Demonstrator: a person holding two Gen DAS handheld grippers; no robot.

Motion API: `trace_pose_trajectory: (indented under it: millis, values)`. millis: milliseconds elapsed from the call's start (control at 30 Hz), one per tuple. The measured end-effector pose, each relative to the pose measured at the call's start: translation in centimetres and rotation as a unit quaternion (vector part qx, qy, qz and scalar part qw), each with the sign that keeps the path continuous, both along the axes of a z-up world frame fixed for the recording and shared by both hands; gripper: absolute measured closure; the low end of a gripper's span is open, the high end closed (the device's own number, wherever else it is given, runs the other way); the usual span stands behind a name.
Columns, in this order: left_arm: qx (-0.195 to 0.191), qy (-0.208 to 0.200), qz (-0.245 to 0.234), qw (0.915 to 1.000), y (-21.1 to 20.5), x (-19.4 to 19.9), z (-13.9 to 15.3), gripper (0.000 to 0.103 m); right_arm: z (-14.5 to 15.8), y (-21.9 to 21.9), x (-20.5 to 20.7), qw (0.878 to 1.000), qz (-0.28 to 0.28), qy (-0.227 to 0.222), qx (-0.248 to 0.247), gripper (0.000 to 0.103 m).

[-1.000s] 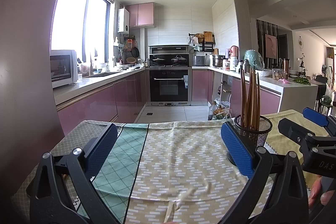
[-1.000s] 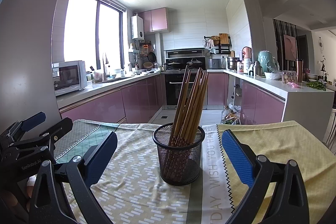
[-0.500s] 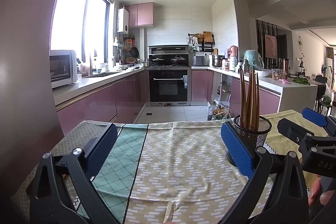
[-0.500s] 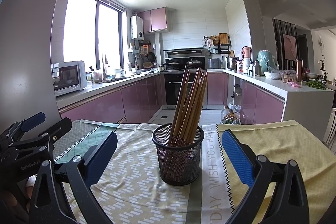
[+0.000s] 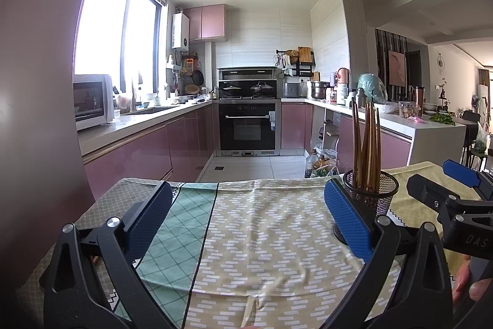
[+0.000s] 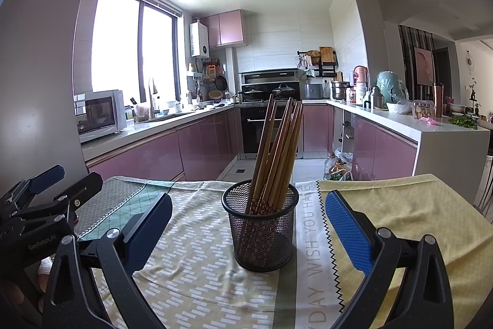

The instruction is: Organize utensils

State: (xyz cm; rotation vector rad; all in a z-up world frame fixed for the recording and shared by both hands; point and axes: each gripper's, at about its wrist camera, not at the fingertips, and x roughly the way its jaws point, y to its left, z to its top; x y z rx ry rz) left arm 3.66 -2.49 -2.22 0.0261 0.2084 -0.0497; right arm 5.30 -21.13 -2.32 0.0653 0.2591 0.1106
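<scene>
Blue-padded and spread wide over bare cloth, the left tool (image 5: 246, 218) holds nothing, while the equally wide, empty right tool (image 6: 246, 221) frames the light mesh cup (image 6: 260, 224) of stiff, slim wooden chopsticks (image 6: 277, 150), best pinched mid-shaft, with open surface (image 6: 416, 205) rightward.

A black mesh cup (image 6: 261, 232) stands upright on the patterned cloth (image 6: 197, 267) that covers the desk, holding a bundle of wooden chopsticks (image 6: 277, 150) that lean to the right. The right gripper (image 6: 246, 224) is spread wide with nothing between its blue pads, the cup centred just ahead of them. The left gripper (image 6: 46, 190) shows at the left edge, well apart from the cup.
</scene>
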Motion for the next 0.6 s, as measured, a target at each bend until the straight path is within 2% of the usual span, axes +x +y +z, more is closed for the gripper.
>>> trace_pose_trajectory:
  millis: [467,600]
  values:
    - [0.003,-0.001,0.003,1.0000,0.1,0.0,0.3,0.006,0.2,0.7,0.0,1.000,-0.008,0.002,-0.008,0.007]
    - [-0.005,0.034,-0.001,0.9994,0.8,1.3,0.0,0.006,0.0,1.0,0.3,1.000,-0.008,0.009,-0.006,0.007]
